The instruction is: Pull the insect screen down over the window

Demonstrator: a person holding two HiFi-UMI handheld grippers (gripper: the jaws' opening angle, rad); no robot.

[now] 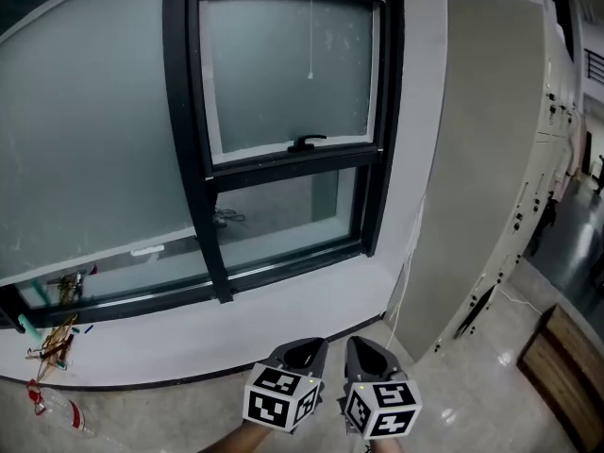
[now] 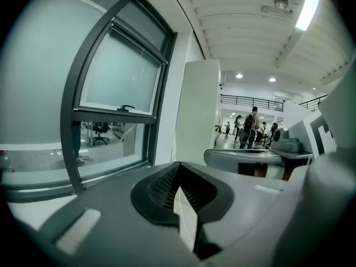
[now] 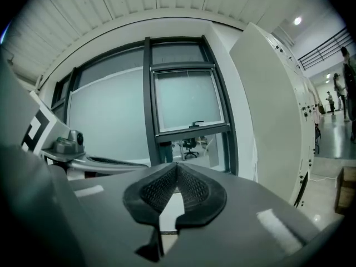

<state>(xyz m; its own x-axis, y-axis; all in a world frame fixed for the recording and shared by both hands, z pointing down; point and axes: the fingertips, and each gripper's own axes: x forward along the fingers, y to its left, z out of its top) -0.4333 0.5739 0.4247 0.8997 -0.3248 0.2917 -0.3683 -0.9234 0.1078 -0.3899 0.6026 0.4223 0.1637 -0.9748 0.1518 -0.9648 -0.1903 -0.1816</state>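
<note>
The left gripper (image 1: 310, 345) and right gripper (image 1: 357, 343) are hovering near the windowsill's (image 1: 189, 336) front edge. Both claws are pressing together, empty.

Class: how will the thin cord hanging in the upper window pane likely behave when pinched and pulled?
The cord hangs thin and straight, so it is probably limp and light and would swing when touched. Its small end bead may keep pinched jaws from slipping off.

grey left tool (image 1: 305, 349), right tool (image 1: 365, 347), black meshed pads (image 2: 162, 187), b/w marker cubes (image 1: 280, 396)
</note>
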